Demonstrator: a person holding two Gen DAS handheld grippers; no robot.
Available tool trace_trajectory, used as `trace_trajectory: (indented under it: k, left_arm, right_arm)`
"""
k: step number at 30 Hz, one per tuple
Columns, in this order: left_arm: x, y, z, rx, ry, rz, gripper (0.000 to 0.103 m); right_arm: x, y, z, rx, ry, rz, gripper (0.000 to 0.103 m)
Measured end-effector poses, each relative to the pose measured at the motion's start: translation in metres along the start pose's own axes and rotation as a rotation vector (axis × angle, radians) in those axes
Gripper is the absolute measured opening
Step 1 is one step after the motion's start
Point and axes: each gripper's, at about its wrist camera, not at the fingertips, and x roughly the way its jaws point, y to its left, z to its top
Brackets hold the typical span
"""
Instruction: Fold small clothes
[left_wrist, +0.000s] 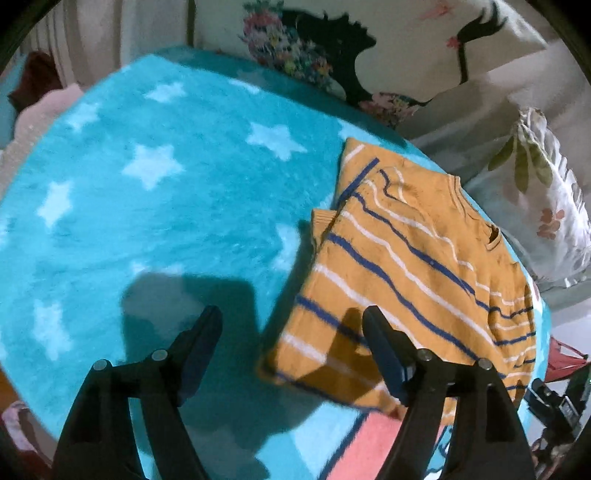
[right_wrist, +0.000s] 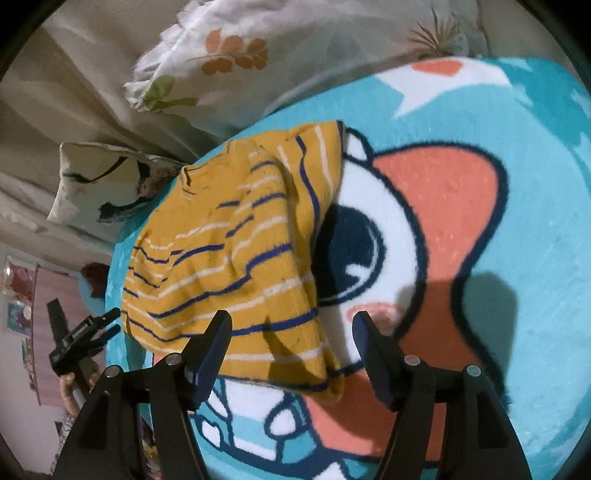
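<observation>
1. I am holding my left gripper (left_wrist: 293, 325) with its jaws spread wide and nothing between the pads; they are gripping nothing, only hanging over the blanket and the near corner of the sweater.
2. I am holding my right gripper (right_wrist: 291, 328) just as open and just as empty, its left finger over the sweater's hem, its right finger over bare blanket.
3. I am keeping both tools tilted steeply downward, which I judge suits a reach for the near hem corners.
4. The yellow striped sweater (left_wrist: 413, 273) is lying on the turquoise blanket (left_wrist: 166, 221), near the blanket's edge, with both sleeves already turned in over the body.
5. From the left tool it is sitting ahead and to the right; from the right tool, ahead and to the left, so it is lying between my two tools.
6. Floral pillows (right_wrist: 221, 62) are resting beyond the blanket, clear of the work.
</observation>
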Motion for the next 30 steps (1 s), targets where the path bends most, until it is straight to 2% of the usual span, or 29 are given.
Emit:
trace_trajectory:
  k: [4,6,9,11,13,14,15,18,22,25,28,29,30]
  left_arm:
    - [0.022,-0.002,0.010,0.023,0.043,-0.070,0.078]
    - [0.027,-0.006,0.014,0.044,0.055,-0.101,0.083]
    - [0.032,-0.014,0.016,0.083,0.082,-0.164,0.084]
    - [0.034,-0.022,0.014,0.118,0.095,-0.153,0.084]
    - [0.036,-0.034,0.013,0.160,0.116,-0.115,0.055]
    - [0.037,-0.036,0.014,0.156,0.144,-0.128,0.027]
    - [0.037,-0.036,0.016,0.124,0.171,-0.147,0.022]
    - [0.020,-0.037,0.018,0.081,0.166,-0.159,0.018]
    - [-0.016,-0.037,0.003,0.057,0.151,-0.178,0.012]
    - [-0.009,-0.035,-0.015,0.047,0.162,-0.130,0.012]
    - [0.007,-0.020,-0.026,0.003,0.167,-0.092,0.022]
    - [0.004,-0.016,-0.028,-0.009,0.159,-0.088,0.026]
    - [-0.002,-0.014,-0.029,-0.015,0.144,-0.096,0.027]
  right_arm:
    - [0.020,-0.001,0.005,0.030,-0.006,0.002,0.073]
    - [0.034,0.002,0.005,0.039,0.007,0.008,0.073]
    - [0.044,0.015,0.004,0.021,-0.012,-0.024,0.074]
    - [0.050,0.020,0.004,0.027,-0.010,-0.023,0.074]
    - [0.054,0.026,0.004,0.034,-0.015,-0.042,0.065]
    - [0.056,0.026,0.006,0.043,-0.001,-0.031,0.034]
    - [0.059,0.023,0.008,0.072,0.021,-0.009,0.026]
    - [0.049,0.015,0.012,0.131,0.028,0.039,0.013]
    - [0.016,0.009,0.011,0.107,0.028,0.077,0.010]
    - [0.012,0.004,0.006,0.065,0.046,0.055,0.010]
    - [0.031,0.001,0.002,0.009,0.085,-0.011,0.018]
    - [0.032,0.000,0.001,-0.003,0.096,-0.024,0.023]
    - [0.027,0.002,0.000,-0.025,0.090,-0.025,0.024]
